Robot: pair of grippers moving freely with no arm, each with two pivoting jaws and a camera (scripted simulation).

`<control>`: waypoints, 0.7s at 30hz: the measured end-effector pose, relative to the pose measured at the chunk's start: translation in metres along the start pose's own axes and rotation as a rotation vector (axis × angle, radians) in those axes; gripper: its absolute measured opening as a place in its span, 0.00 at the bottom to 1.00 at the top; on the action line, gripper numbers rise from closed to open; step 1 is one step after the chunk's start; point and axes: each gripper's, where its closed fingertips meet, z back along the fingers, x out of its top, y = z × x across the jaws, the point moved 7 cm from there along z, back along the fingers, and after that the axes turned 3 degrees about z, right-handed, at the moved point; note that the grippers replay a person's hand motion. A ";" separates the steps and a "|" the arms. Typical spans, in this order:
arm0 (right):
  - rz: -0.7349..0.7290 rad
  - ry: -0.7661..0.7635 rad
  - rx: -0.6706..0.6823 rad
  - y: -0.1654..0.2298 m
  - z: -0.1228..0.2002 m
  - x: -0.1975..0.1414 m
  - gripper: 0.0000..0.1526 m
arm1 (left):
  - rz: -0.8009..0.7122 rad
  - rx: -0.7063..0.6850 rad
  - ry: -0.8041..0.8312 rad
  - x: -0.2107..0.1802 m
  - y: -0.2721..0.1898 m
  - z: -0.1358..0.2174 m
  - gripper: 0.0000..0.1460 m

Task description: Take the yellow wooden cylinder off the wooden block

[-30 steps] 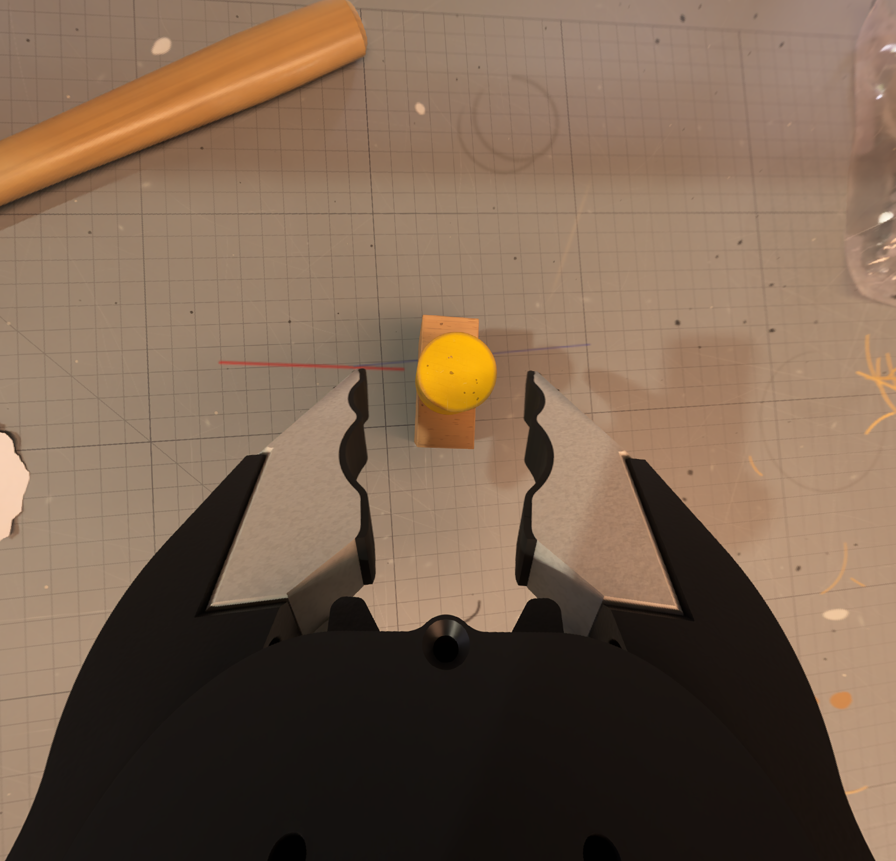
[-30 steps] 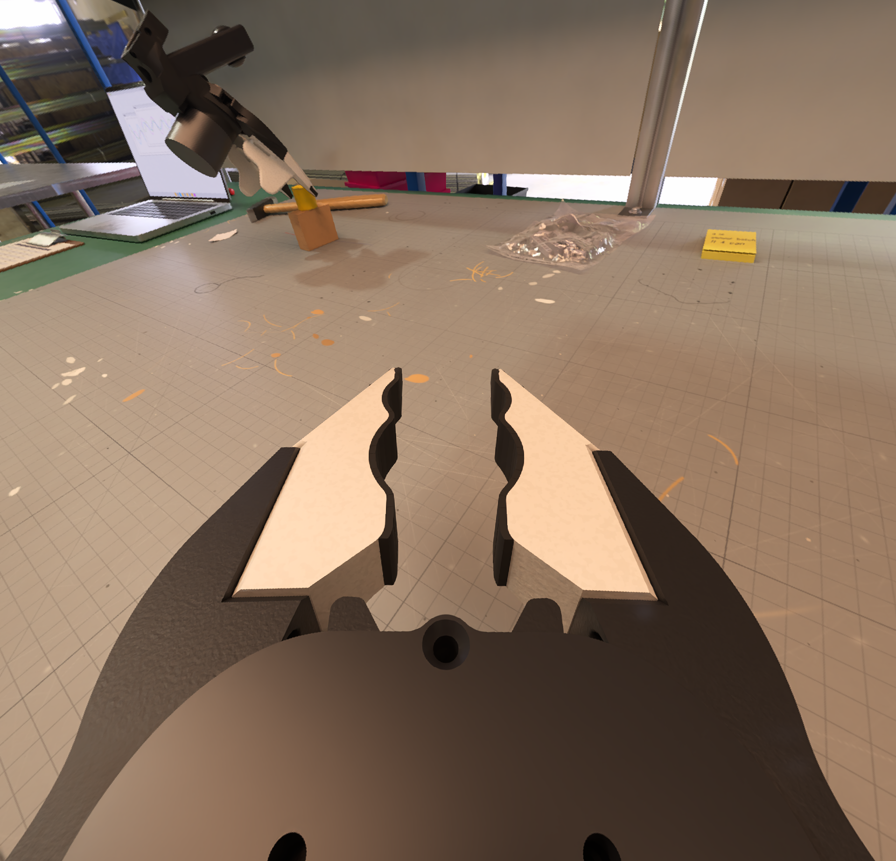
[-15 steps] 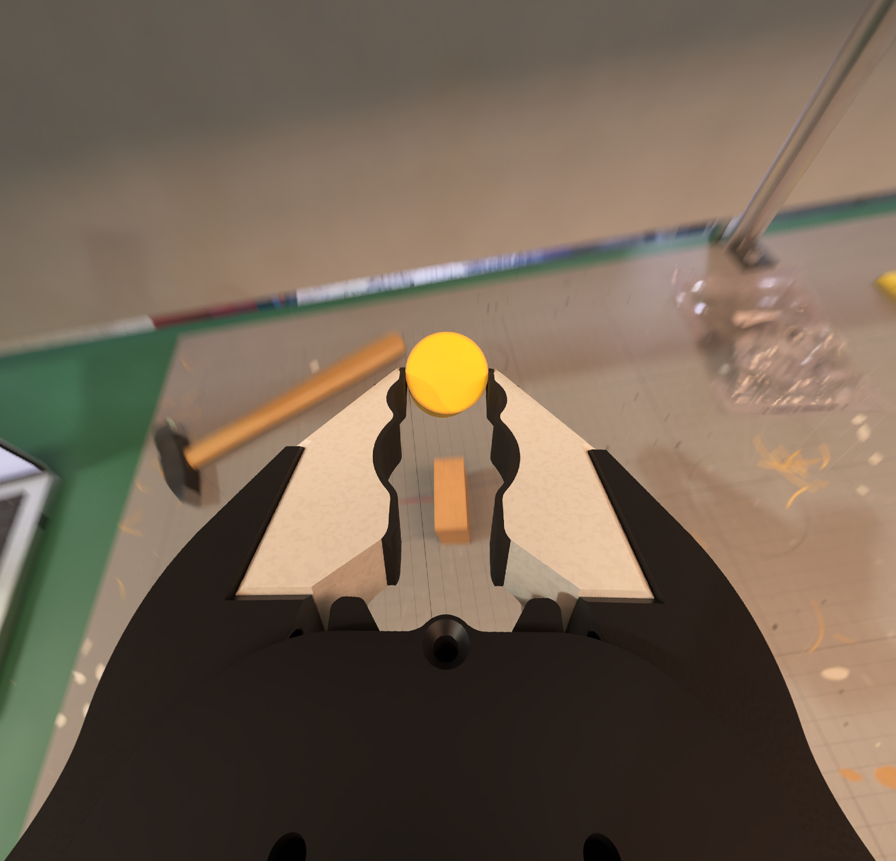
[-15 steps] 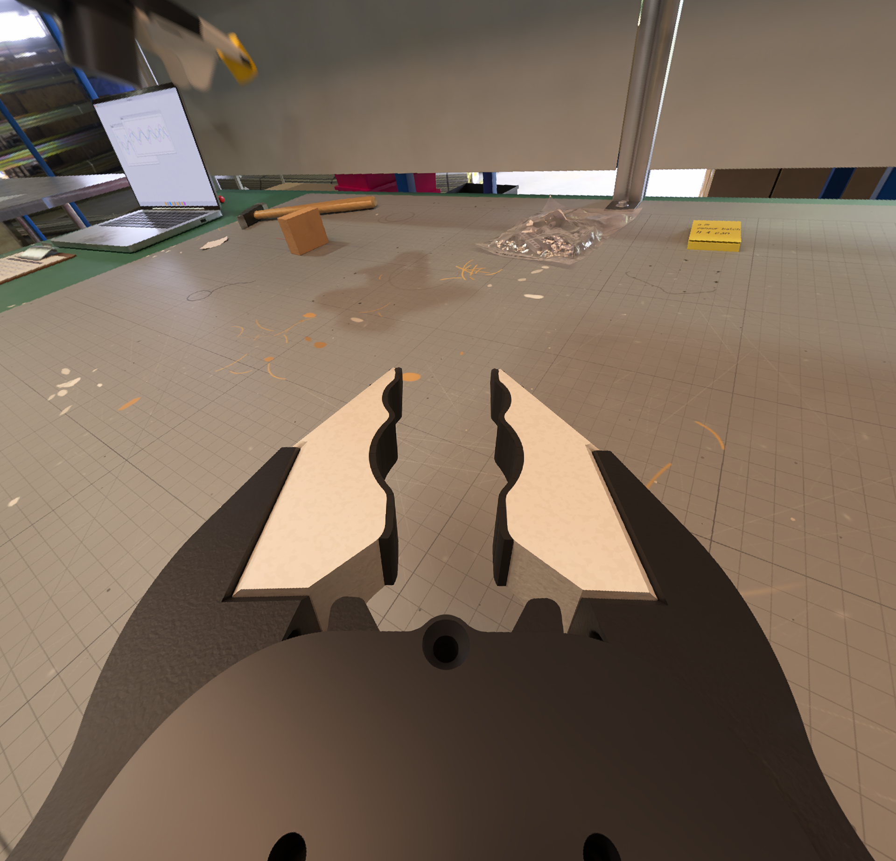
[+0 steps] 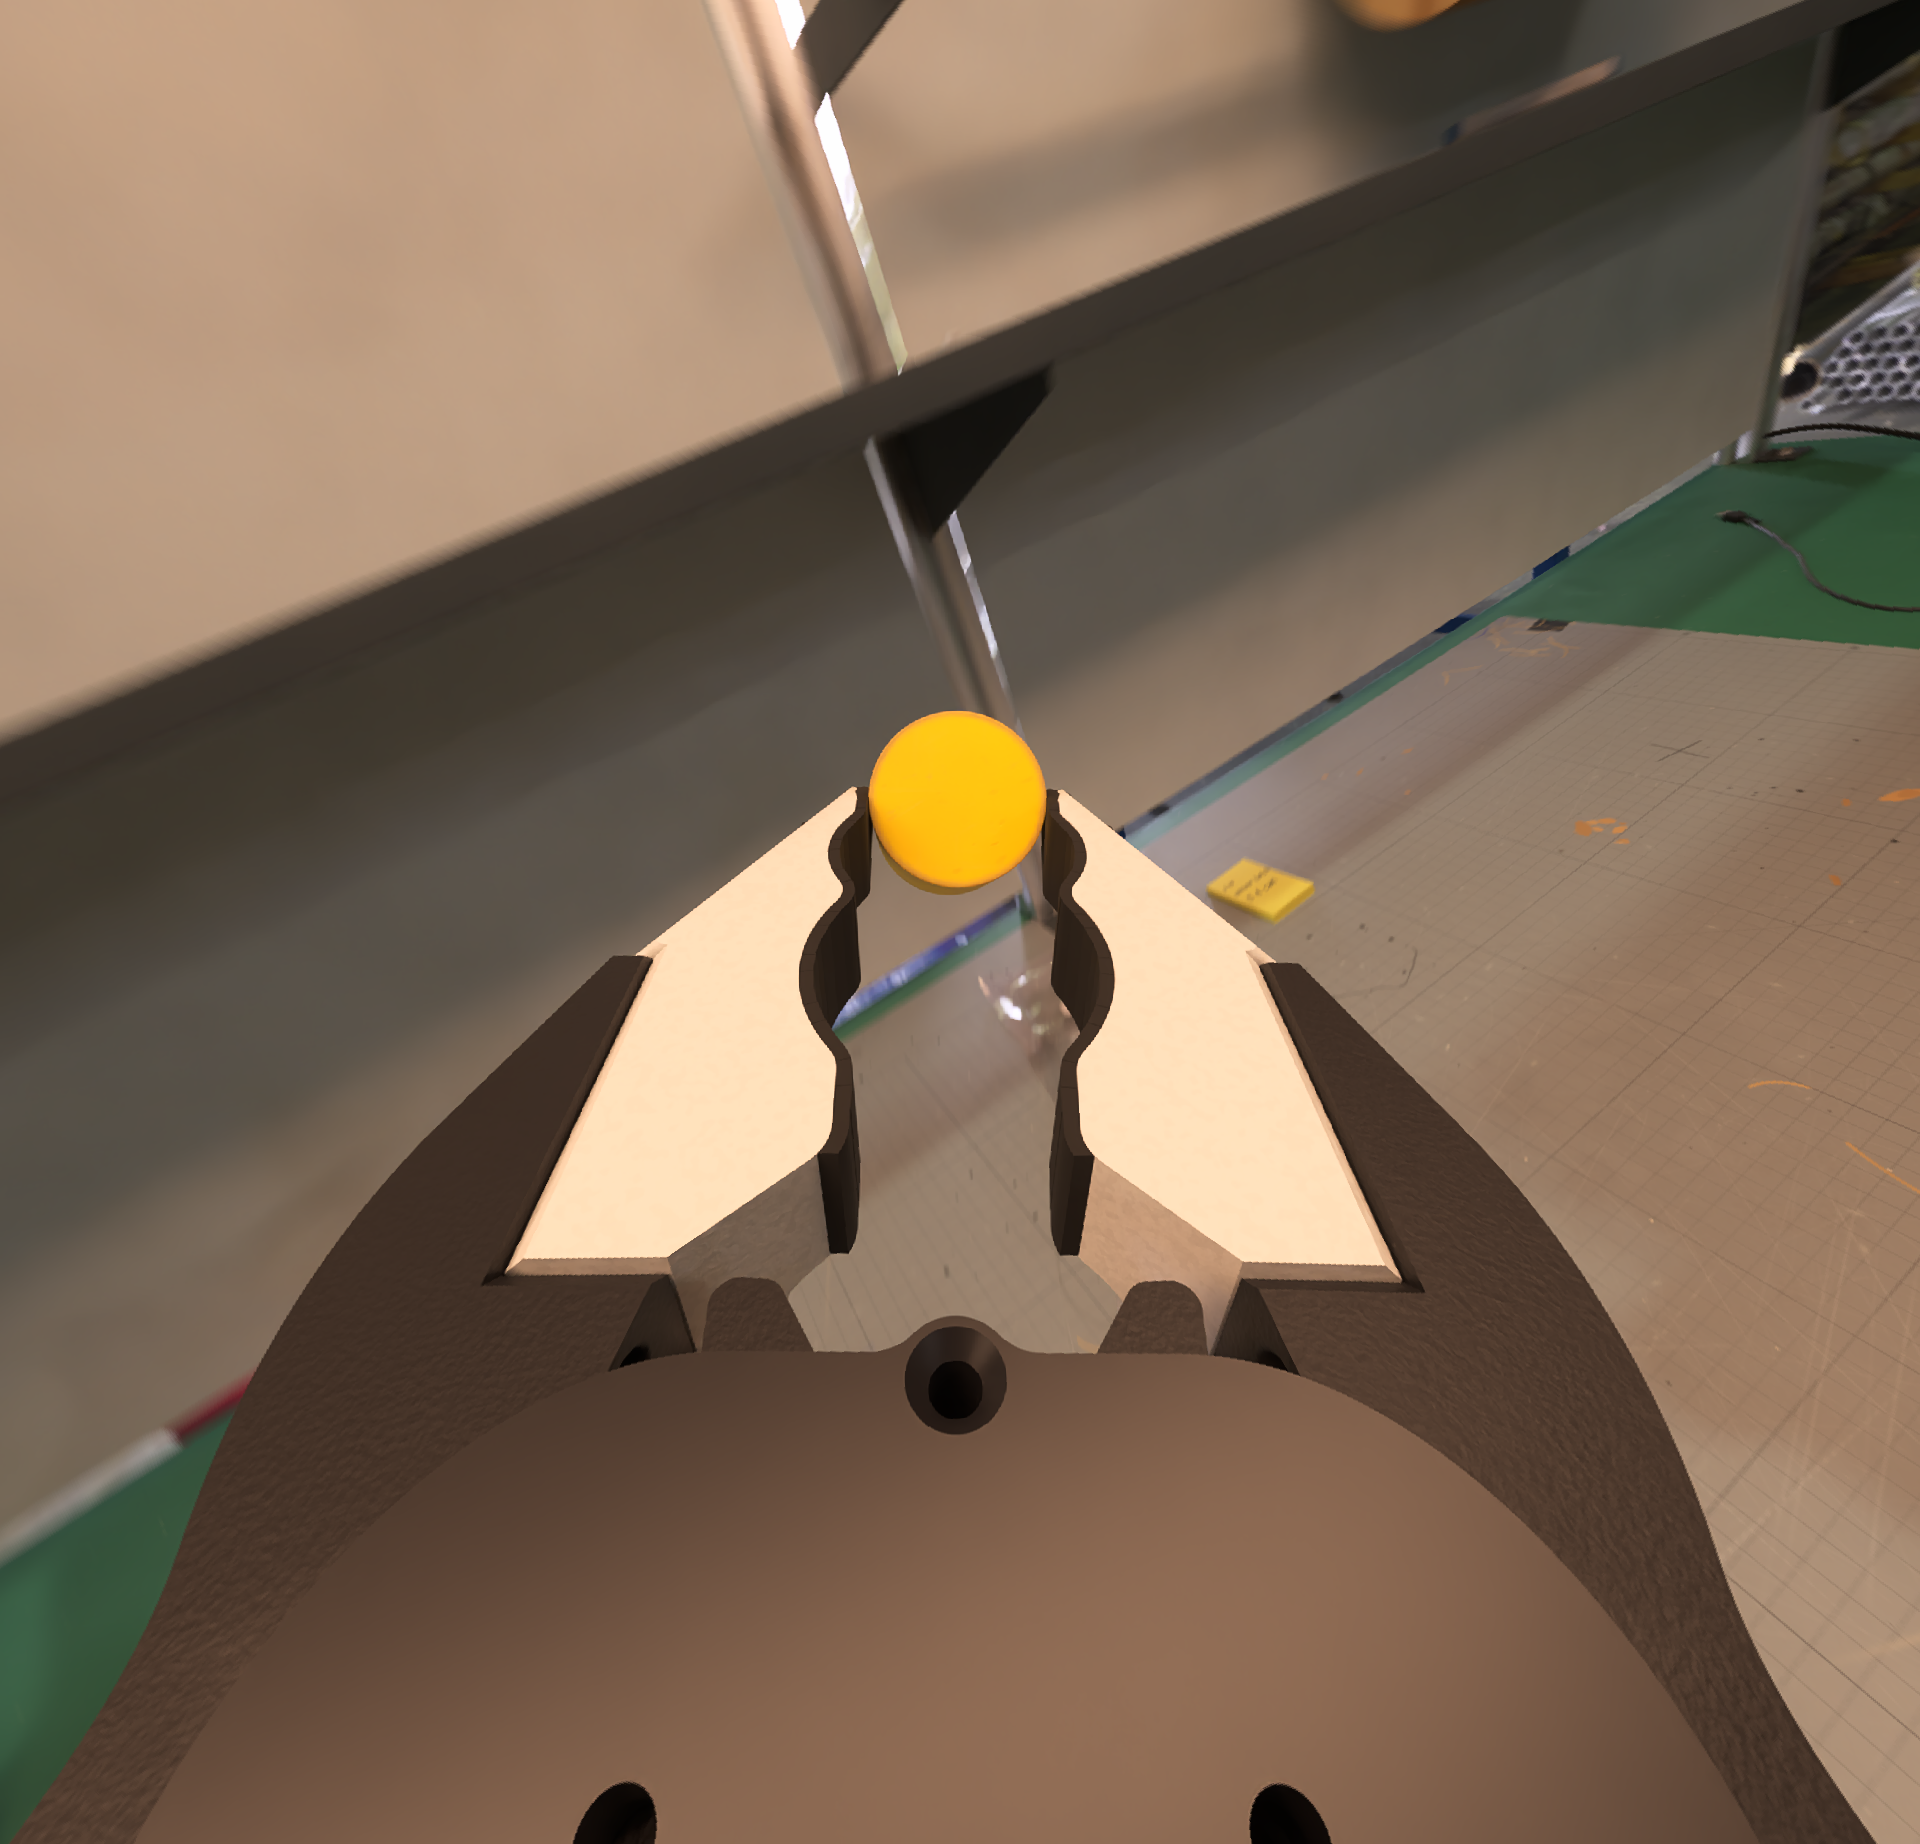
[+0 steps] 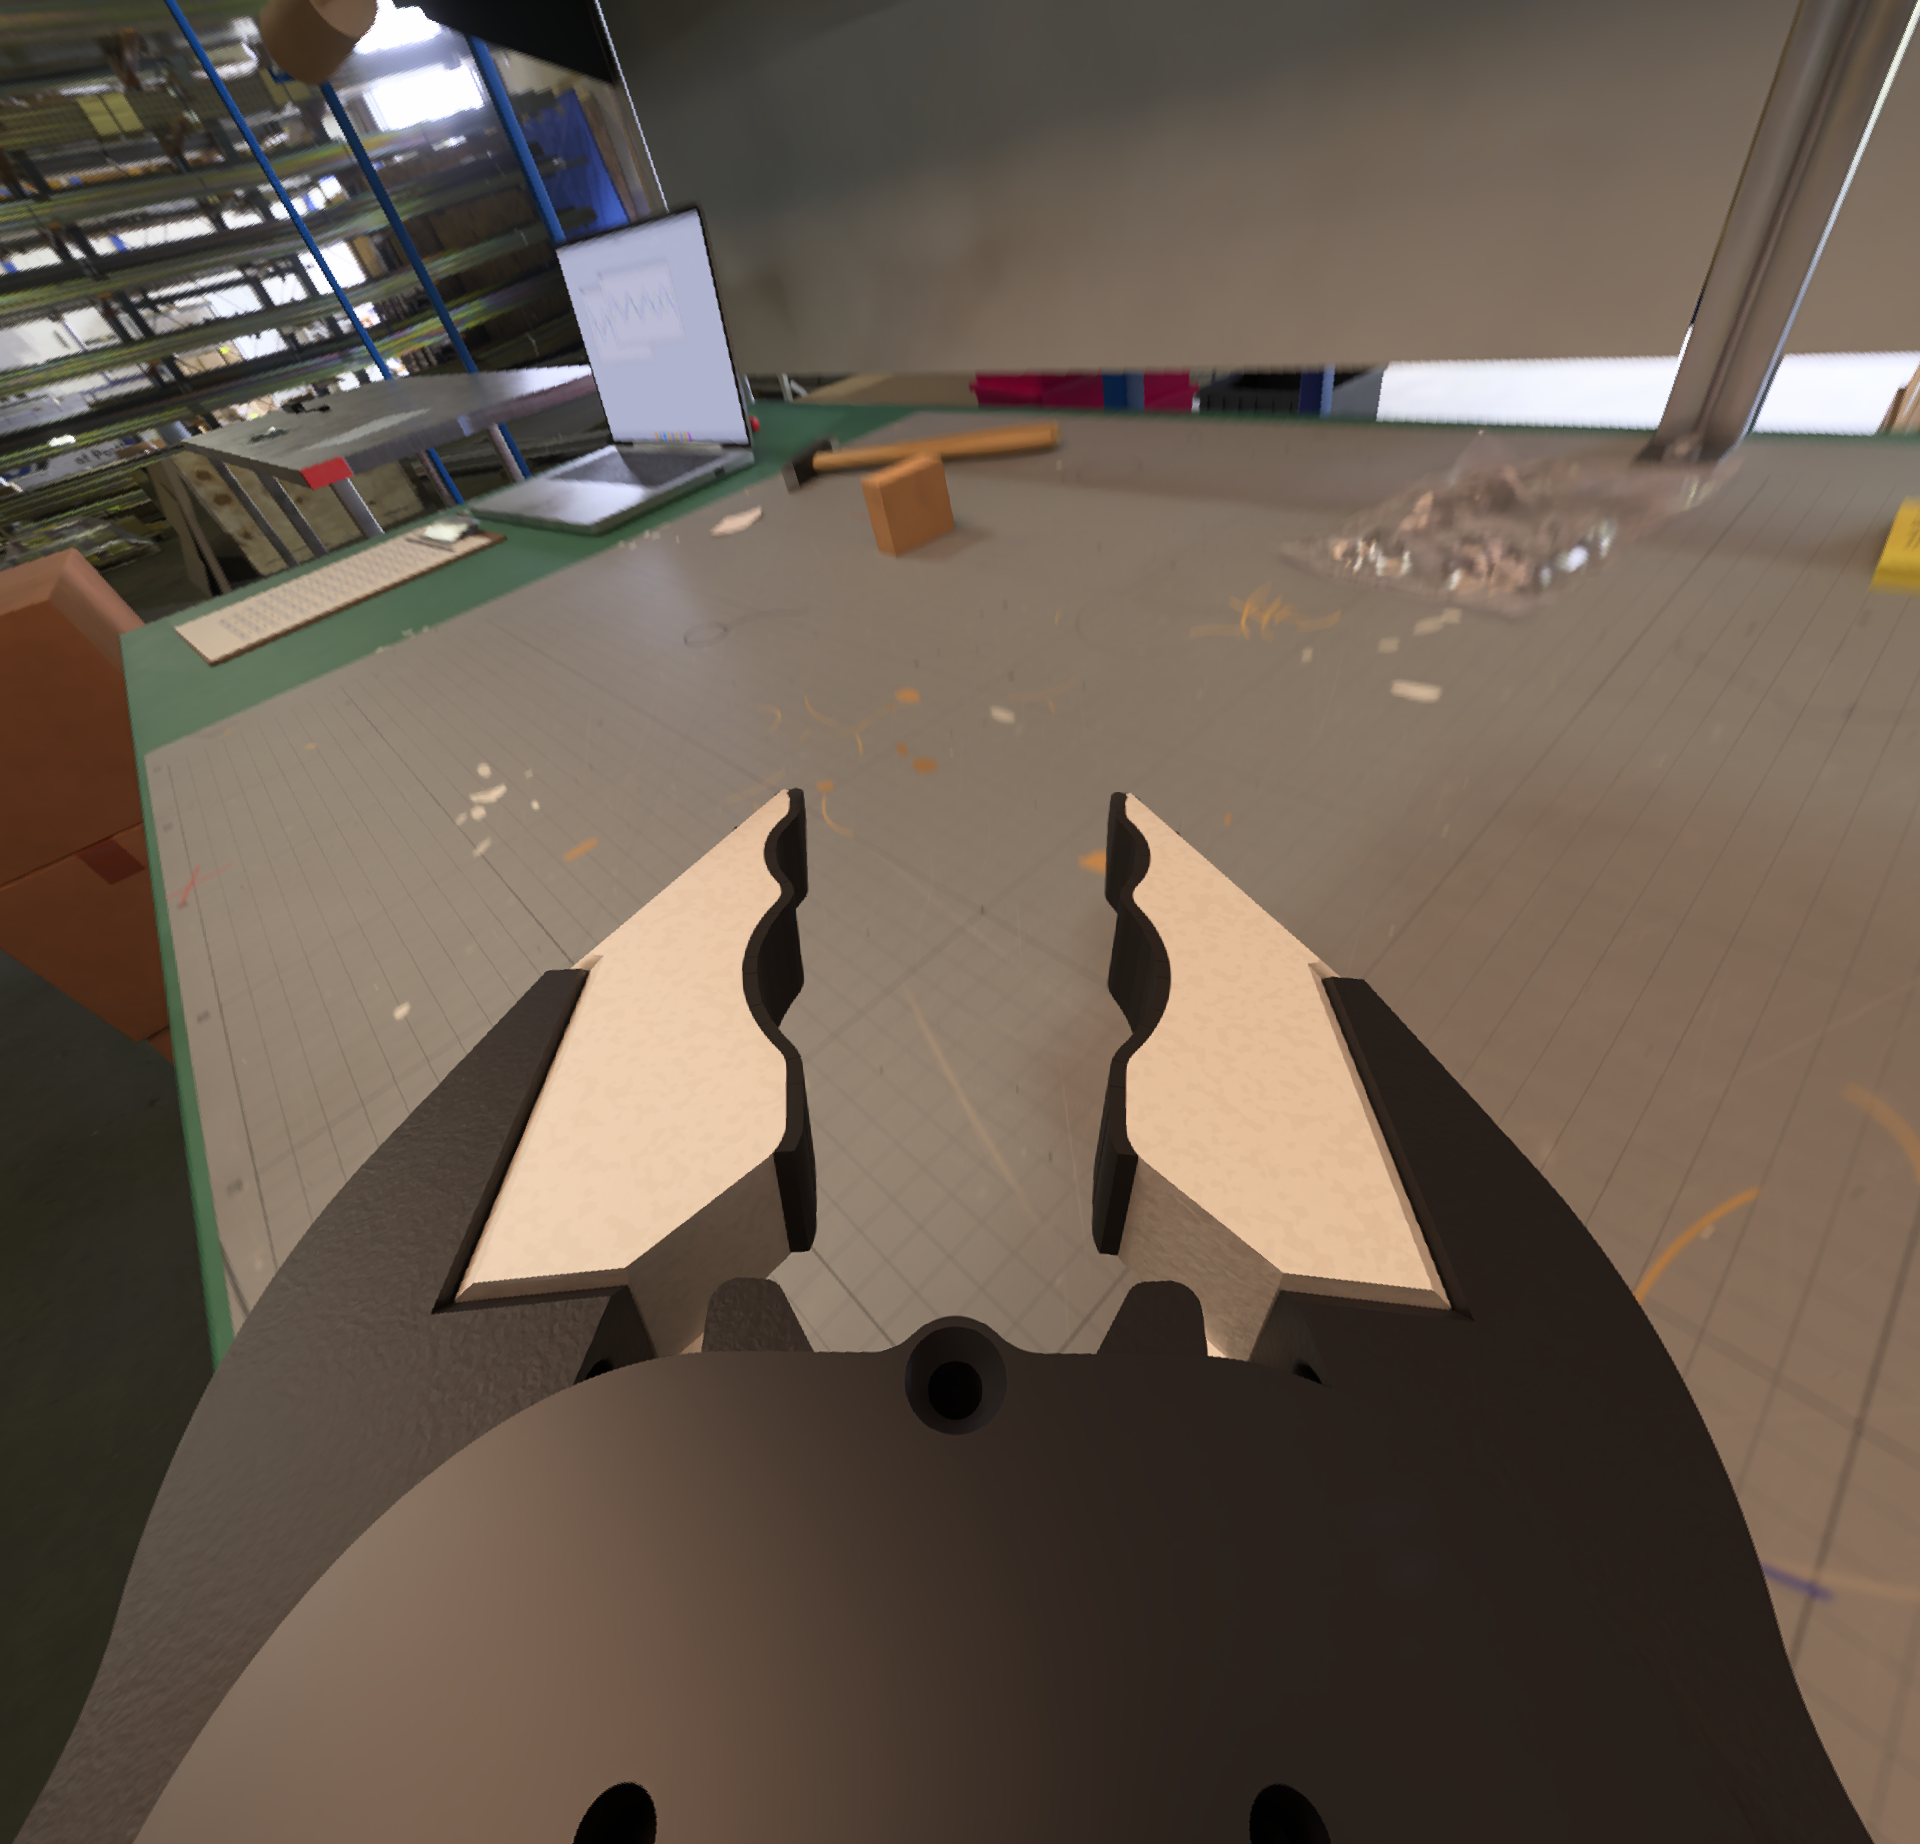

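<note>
1 cylinder (image 5: 956,799) | 1 block (image 6: 909,502) | 1 hammer (image 6: 935,444) | 1 laptop (image 6: 644,392)

The block (image 6: 907,501) stands on the mat (image 6: 1039,859) far ahead of the right gripper (image 6: 954,828), with the hammer (image 6: 925,444) just behind it. The laptop (image 6: 644,412) sits left of both, and the keyboard (image 6: 322,579) lies nearer, left again. The bag (image 6: 1475,537) lies right of the block, at the foot of the post (image 6: 1787,194). The cylinder (image 5: 956,799) sits between the left gripper's (image 5: 956,807) fingertips, clear of the block.

- yellow wooden cylinder (image 5: 956,799): only round end face visible, body hidden behind it.
- clear bag (image 5: 1023,999): mostly hidden behind left fingertips.
- yellow pad (image 6: 1900,547): cut by right edge.
</note>
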 end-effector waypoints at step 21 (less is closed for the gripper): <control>-0.020 0.172 0.356 0.059 0.023 0.015 0.42 | -0.037 -0.076 0.208 -0.031 -0.083 -0.040 0.22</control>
